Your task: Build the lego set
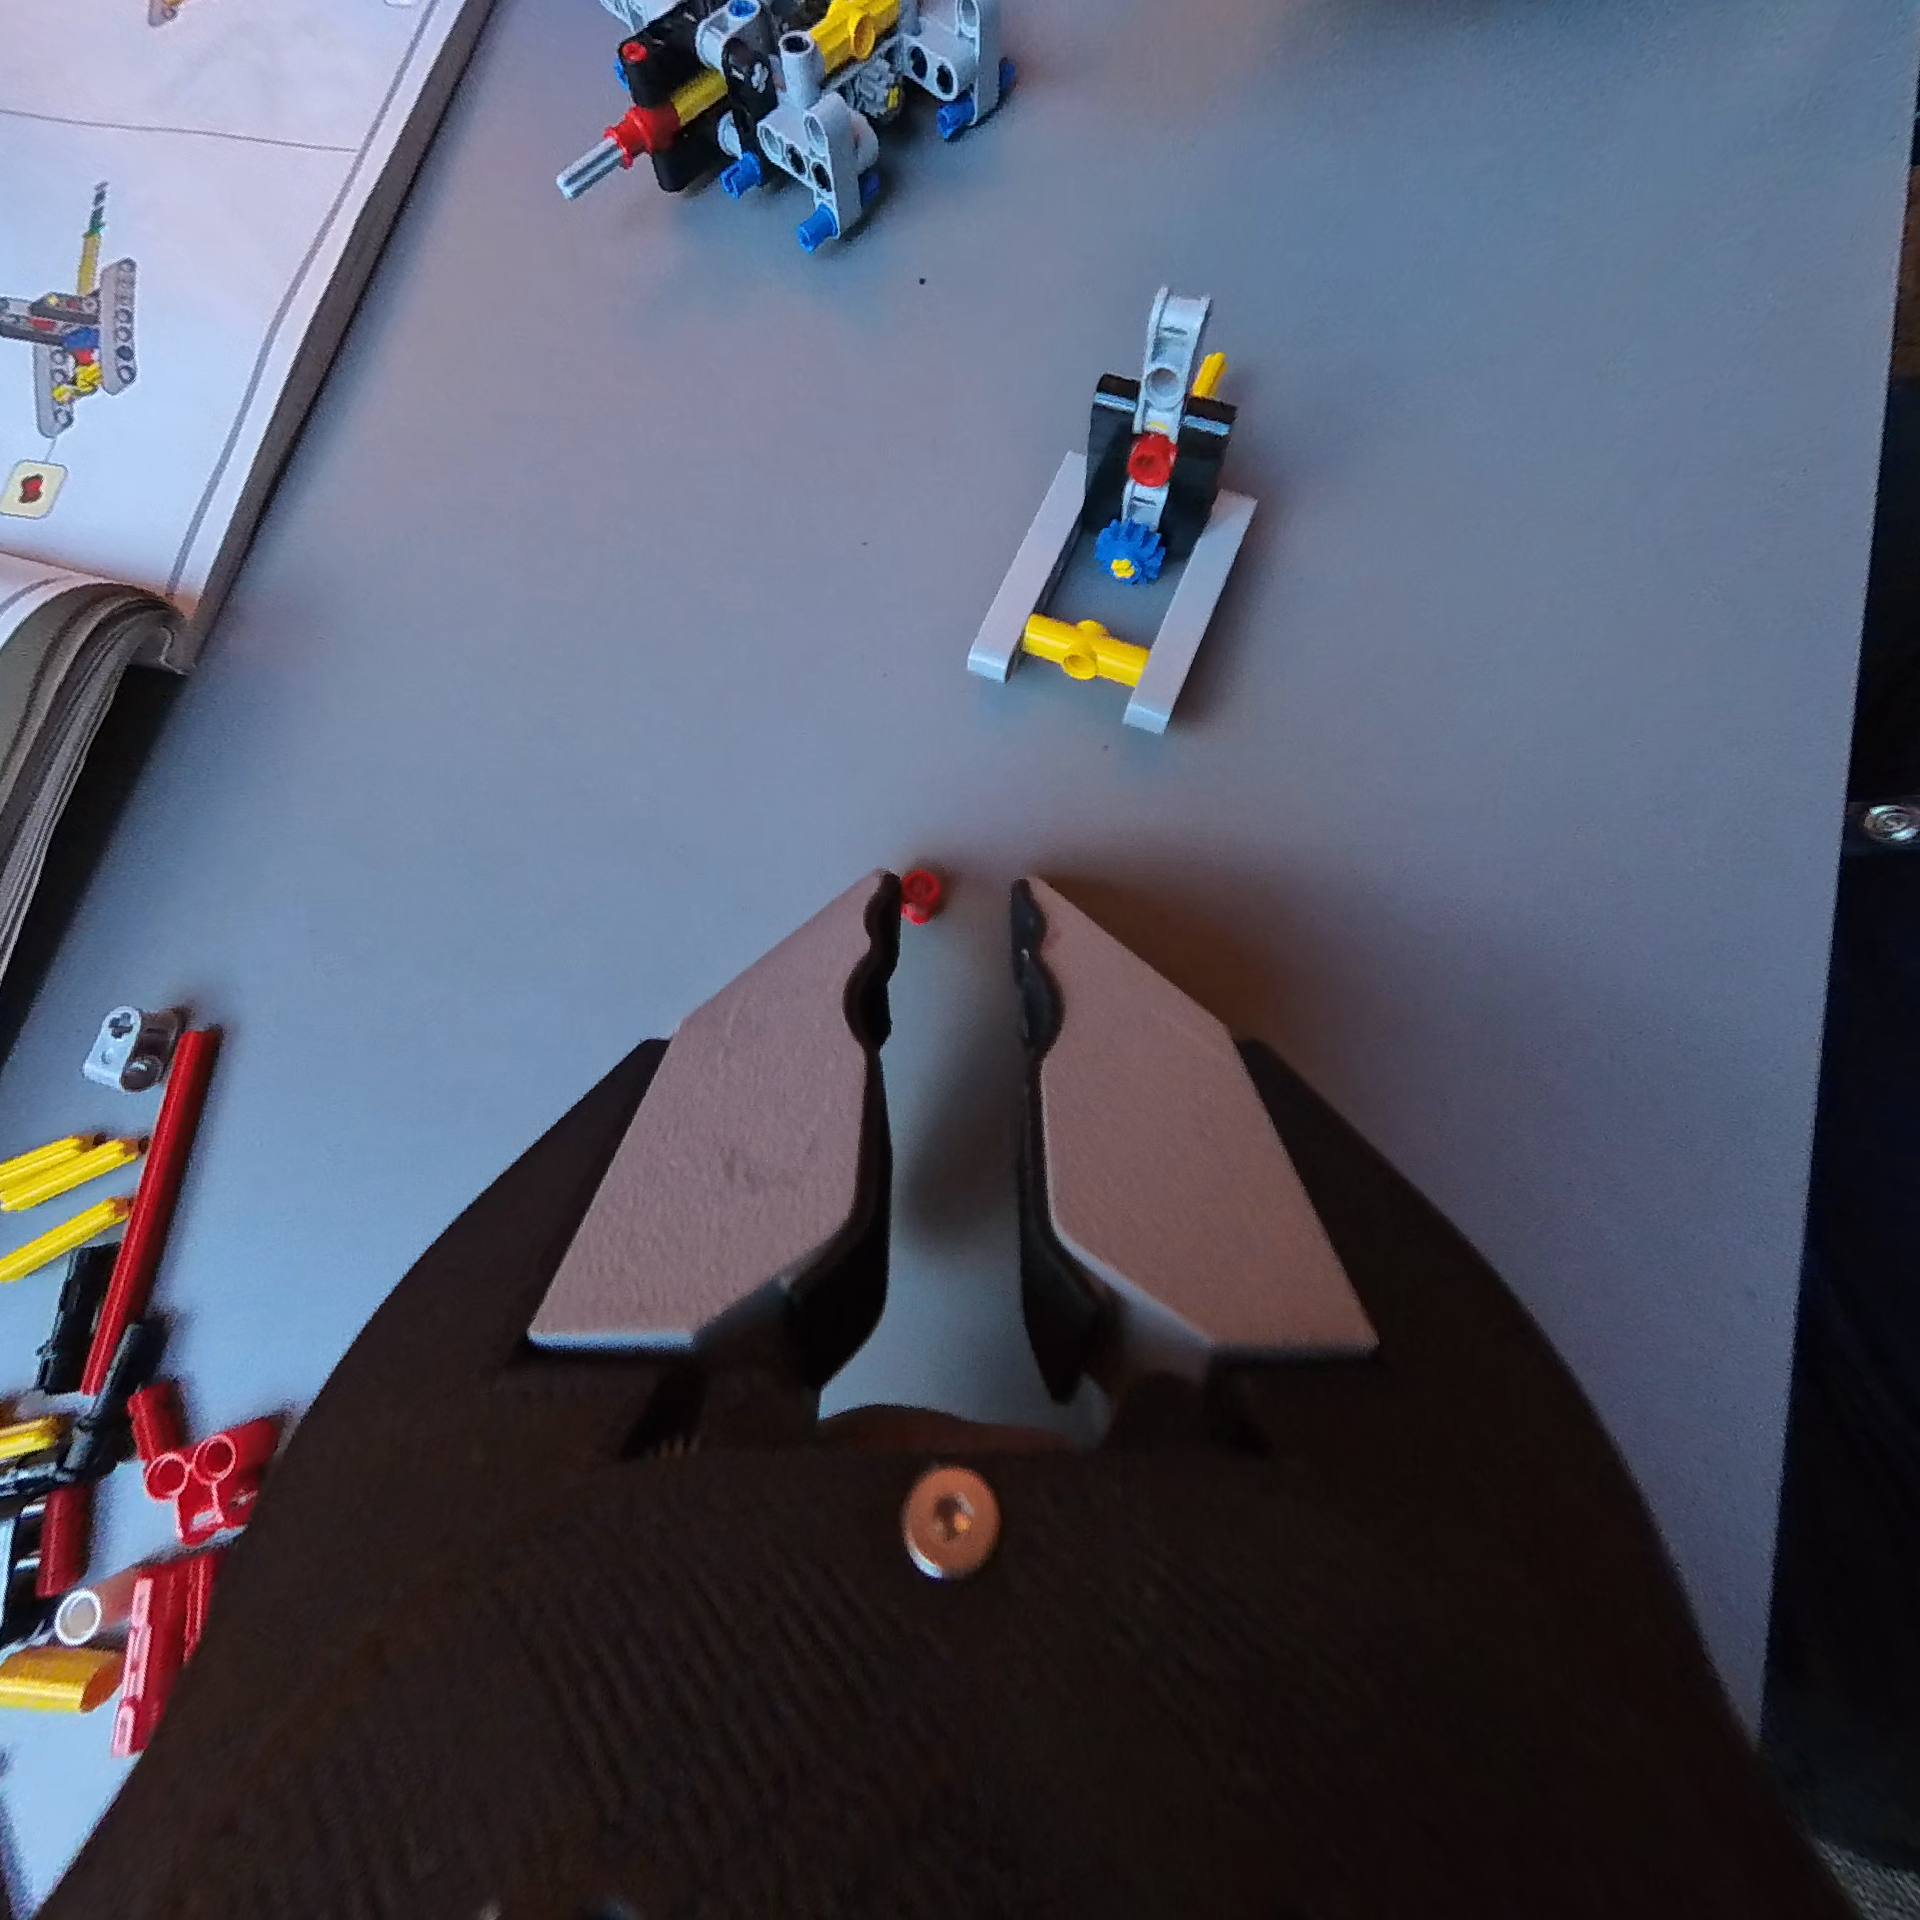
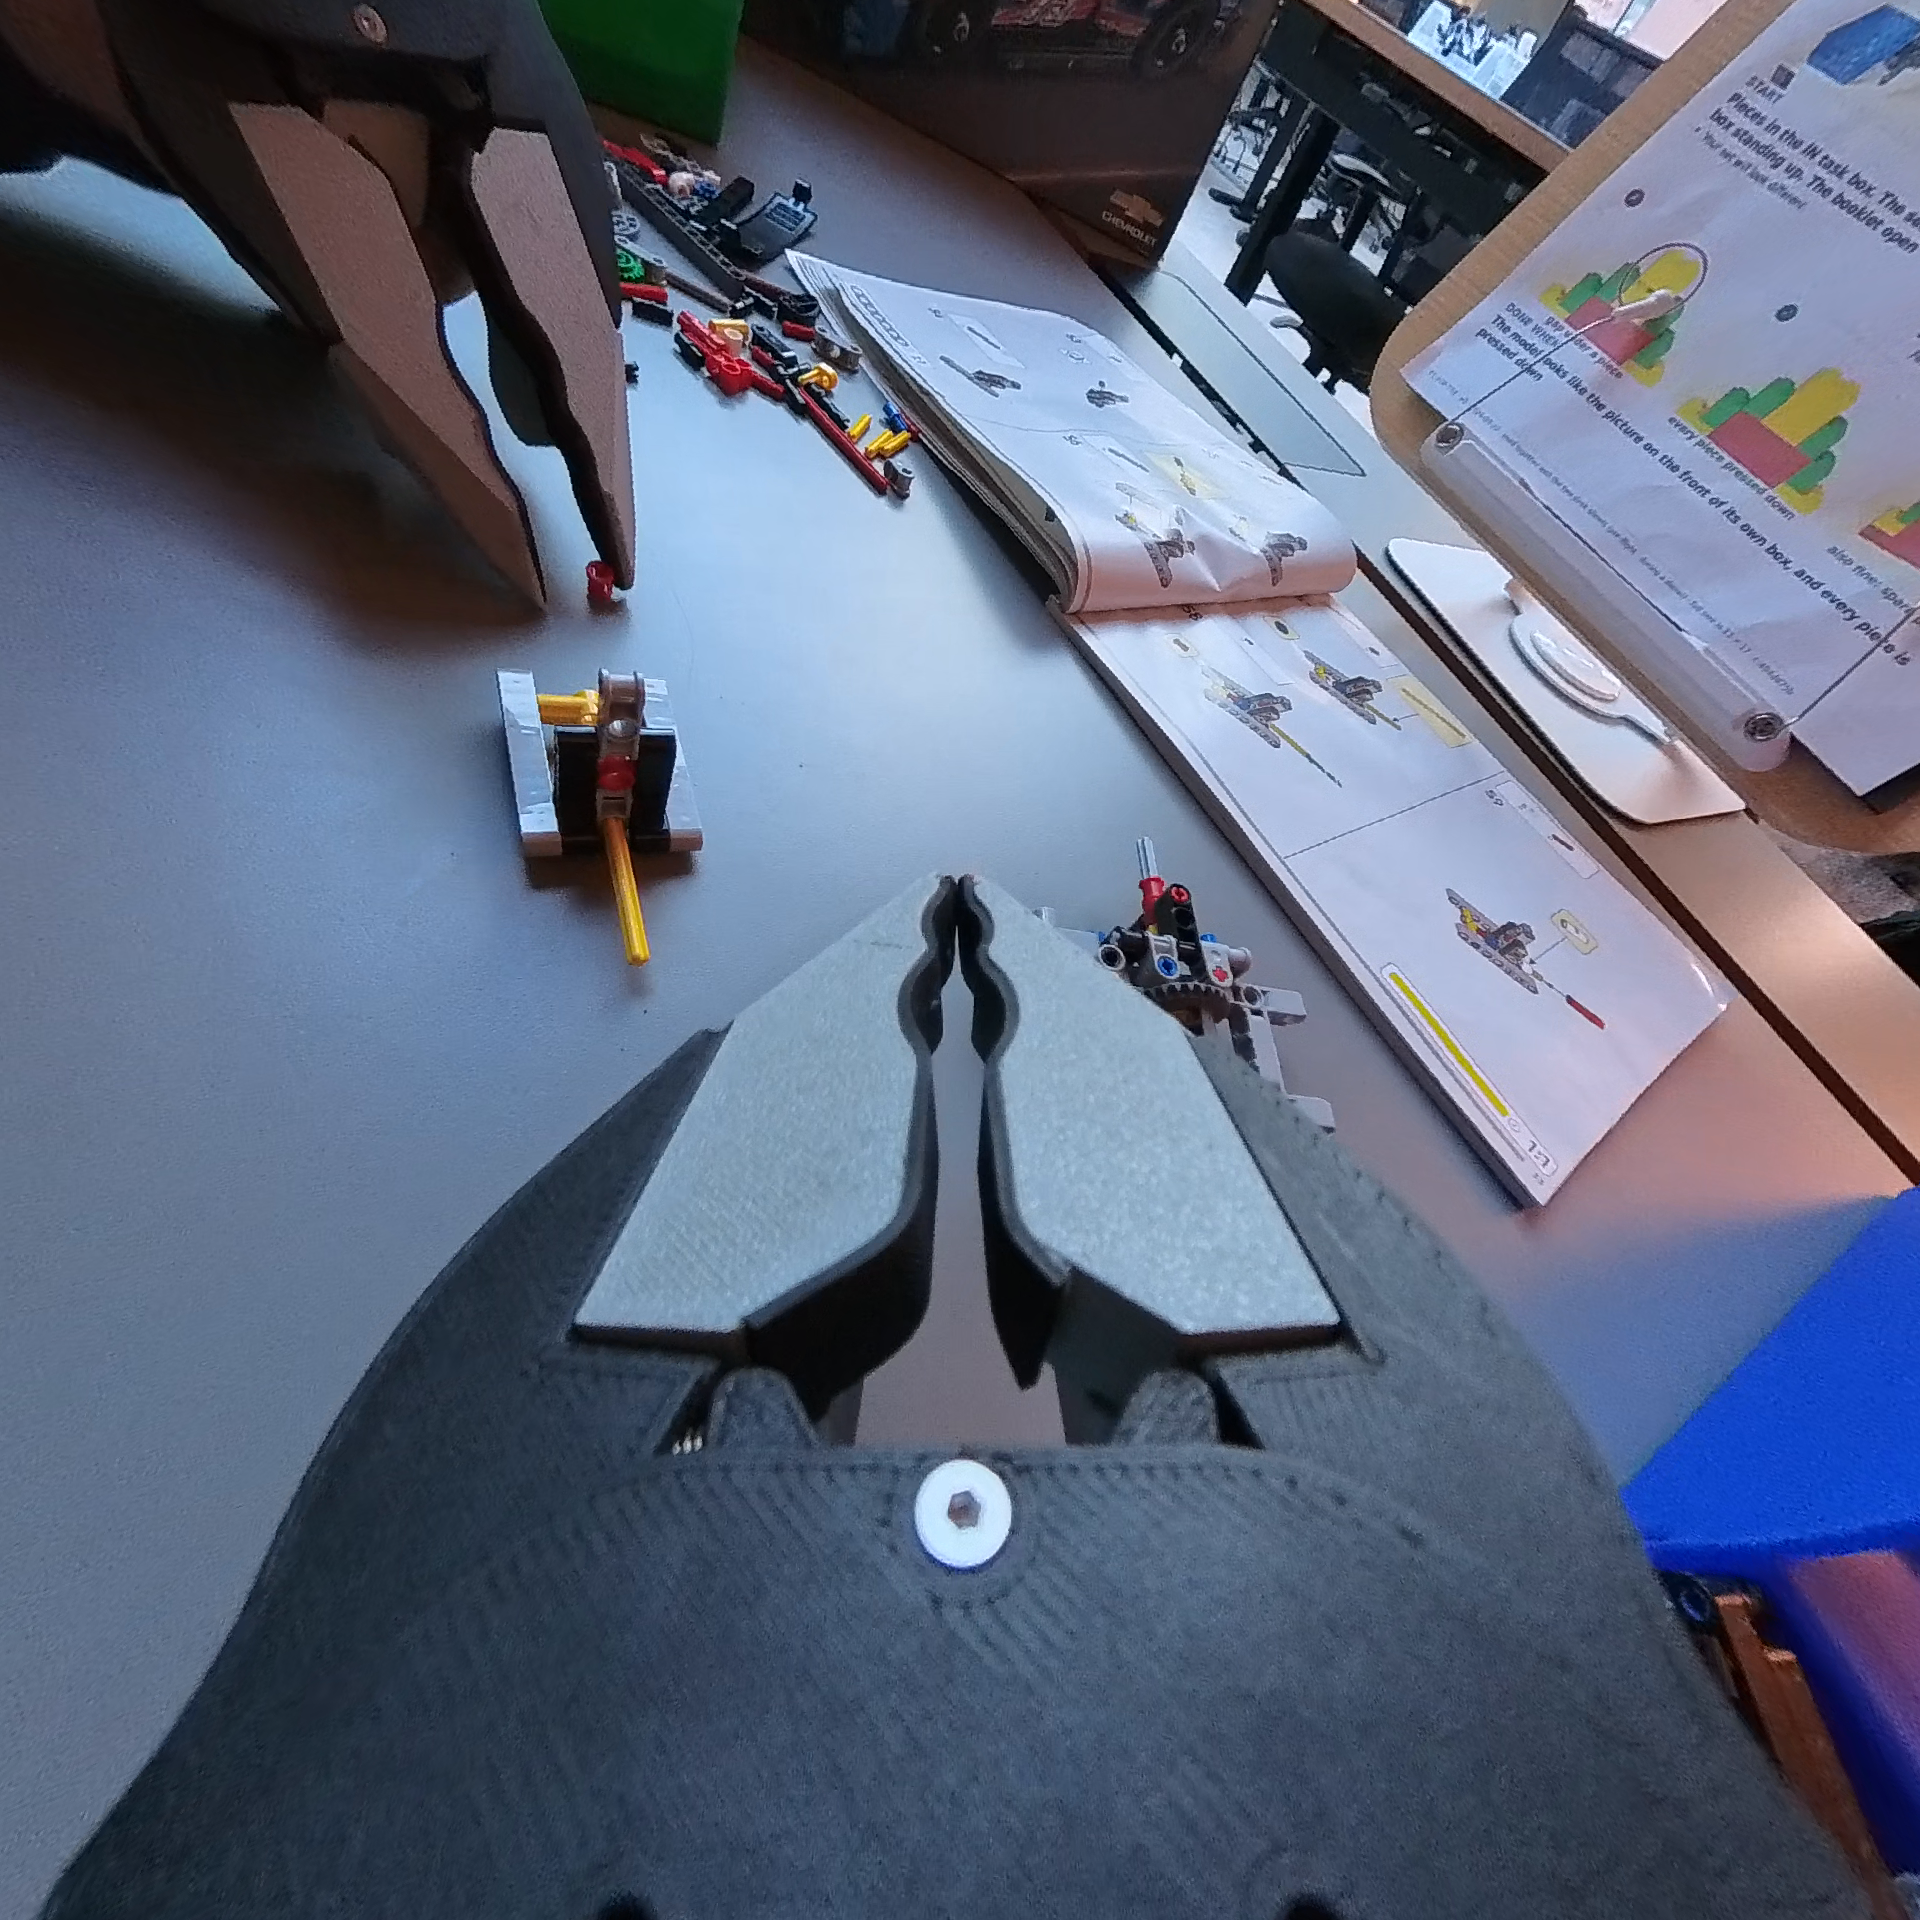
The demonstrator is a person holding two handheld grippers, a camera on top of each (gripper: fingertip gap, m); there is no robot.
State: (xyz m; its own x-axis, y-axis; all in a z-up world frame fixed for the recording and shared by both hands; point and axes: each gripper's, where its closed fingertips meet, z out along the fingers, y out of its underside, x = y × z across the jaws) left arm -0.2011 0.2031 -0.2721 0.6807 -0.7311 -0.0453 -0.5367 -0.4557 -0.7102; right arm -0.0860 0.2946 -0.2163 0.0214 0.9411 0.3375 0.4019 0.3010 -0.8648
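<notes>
Matt grey desk (image 1: 623,623), smooth; glossy plastic on the small red bush (image 1: 921,896); grainy, ridged printed plastic on the left claw (image 1: 954,894); paper booklet (image 2: 1351,748).

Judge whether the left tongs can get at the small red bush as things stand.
Probably yes. The left tongs stand open over the bare table, the red bush beside one fingertip; nothing lies between them.

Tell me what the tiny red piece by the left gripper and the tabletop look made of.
Red piece: likely moulded plastic, glossy, with saturated uniform colour, lying by one fingertip of the open left gripper. Tabletop: smooth matte grey, probably laminate; soft shadows, no grain.
</notes>
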